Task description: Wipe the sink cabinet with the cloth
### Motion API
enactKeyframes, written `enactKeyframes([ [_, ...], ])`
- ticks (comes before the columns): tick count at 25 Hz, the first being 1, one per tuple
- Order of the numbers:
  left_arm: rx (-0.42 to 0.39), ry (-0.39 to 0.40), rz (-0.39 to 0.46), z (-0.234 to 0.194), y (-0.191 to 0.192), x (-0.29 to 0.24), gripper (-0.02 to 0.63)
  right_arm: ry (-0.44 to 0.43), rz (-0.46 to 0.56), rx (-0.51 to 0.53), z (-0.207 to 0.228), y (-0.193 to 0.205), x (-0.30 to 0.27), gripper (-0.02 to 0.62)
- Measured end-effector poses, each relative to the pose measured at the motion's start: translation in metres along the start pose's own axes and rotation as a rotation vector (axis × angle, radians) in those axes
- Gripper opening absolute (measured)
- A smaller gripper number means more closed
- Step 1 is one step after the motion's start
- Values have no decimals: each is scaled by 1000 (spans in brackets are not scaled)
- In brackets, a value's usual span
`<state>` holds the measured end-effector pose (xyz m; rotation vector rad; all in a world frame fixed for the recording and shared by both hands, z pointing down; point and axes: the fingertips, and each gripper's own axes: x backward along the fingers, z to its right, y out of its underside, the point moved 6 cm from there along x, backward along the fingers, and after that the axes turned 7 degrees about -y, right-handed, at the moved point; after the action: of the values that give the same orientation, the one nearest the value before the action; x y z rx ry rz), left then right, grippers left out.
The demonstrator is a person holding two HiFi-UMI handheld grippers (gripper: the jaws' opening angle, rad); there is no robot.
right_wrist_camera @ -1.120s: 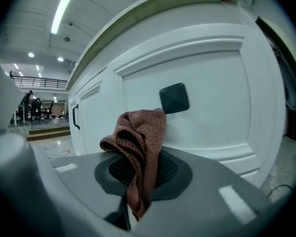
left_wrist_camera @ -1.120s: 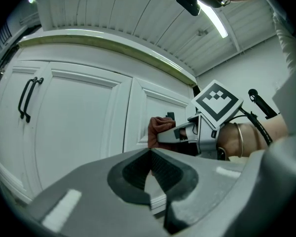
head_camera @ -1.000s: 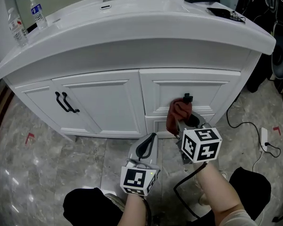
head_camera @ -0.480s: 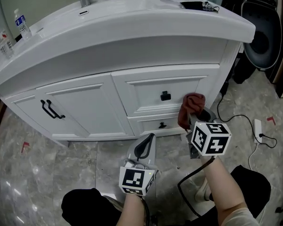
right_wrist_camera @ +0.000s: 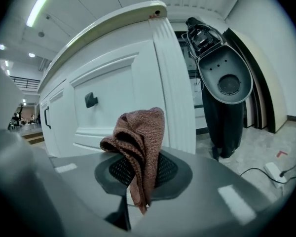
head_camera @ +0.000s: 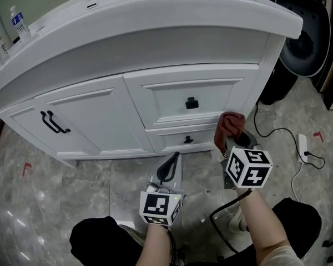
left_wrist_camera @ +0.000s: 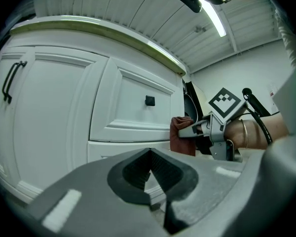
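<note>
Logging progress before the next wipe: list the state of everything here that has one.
Reddish-brown terry cloth: bunched, held in jaws.
Right gripper: shut on the cloth.
Left gripper: shut, empty.
White upper drawer: closed.
White lower drawer: closed.
White cabinet doors: closed.

No text, number or brand reads legibly in any view.

Left gripper [head_camera: 168,169] and right gripper [head_camera: 230,144]: each cube carries square black-and-white markers, block patterns only, no letters or digits.

Bottle [head_camera: 16,19] on the countertop [head_camera: 155,15] has a blue label band, but its print is too small to read.

Floor [head_camera: 72,193]: one small red mark [head_camera: 26,168] at left, a second red mark [head_camera: 318,136] at right. Both are angle shapes without lettering.
</note>
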<state>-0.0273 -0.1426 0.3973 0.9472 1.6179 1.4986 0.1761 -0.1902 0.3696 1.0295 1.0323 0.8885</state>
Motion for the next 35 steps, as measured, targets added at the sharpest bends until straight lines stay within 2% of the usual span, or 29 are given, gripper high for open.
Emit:
enactKeyframes([
  [5,38,-68,16,-30,-1,11,1,-121,-35,38,-50,29,-26,80],
  [10,43,-144,-1,-64,5,27,1,-241,-59,62,-107,50,-57,81],
  [15,36,-160,4,-89,4,37,1,-369,-66,69,-156,67,-85,81],
  [18,29,-181,-3,-101,5,43,1,-418,-83,73,-175,76,-99,80],
  [25,27,-175,-18,-106,12,40,1,-433,-85,70,-181,79,-112,81],
  [35,31,-125,-27,-83,14,26,1,-357,-120,45,-142,82,-103,85],
])
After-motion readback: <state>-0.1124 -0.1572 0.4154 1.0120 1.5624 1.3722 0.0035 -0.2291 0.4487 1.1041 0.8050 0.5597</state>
